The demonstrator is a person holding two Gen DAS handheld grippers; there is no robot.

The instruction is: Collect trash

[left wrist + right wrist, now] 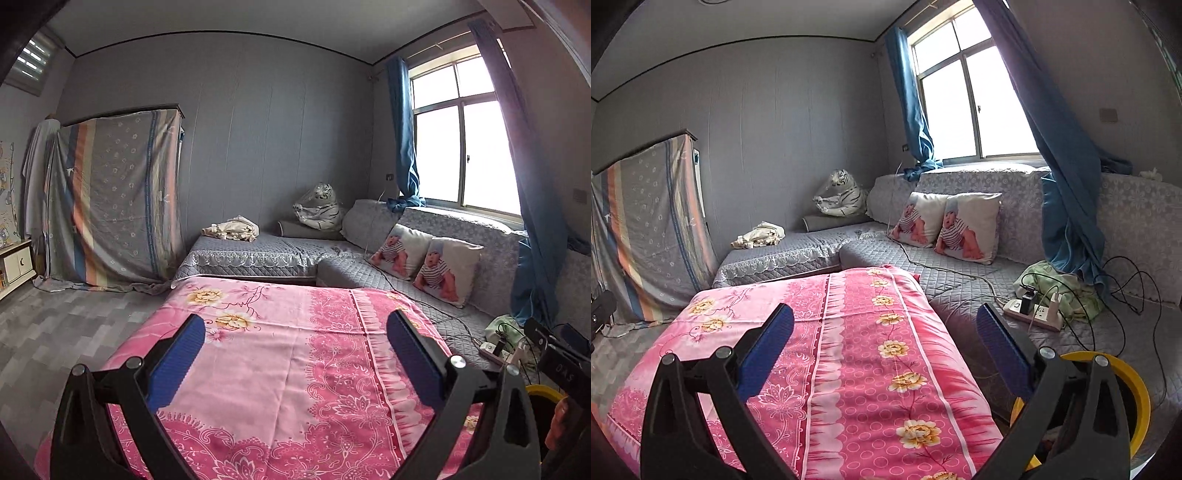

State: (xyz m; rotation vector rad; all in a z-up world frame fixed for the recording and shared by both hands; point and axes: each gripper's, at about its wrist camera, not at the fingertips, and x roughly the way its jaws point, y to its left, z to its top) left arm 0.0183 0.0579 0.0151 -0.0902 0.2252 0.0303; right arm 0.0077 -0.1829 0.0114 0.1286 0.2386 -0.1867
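Both tools are standing wide apart and gripping nothing: the left tool [295, 354] and right tool [884, 347] are hovering over the pink cloth-covered surface [849, 332]. No trash is showing on it. A yellow-rimmed bin [1137, 398] is sitting just right of the surface. Trash would likely be light and crushable, so pinching its middle seems best. The surface's right edge is dropping off near the sofa [960, 288].

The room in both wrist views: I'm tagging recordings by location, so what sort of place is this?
Probably a home living room or bedroom: a grey L-shaped sofa with printed cushions, blue curtains at a window, and a plush tiger.
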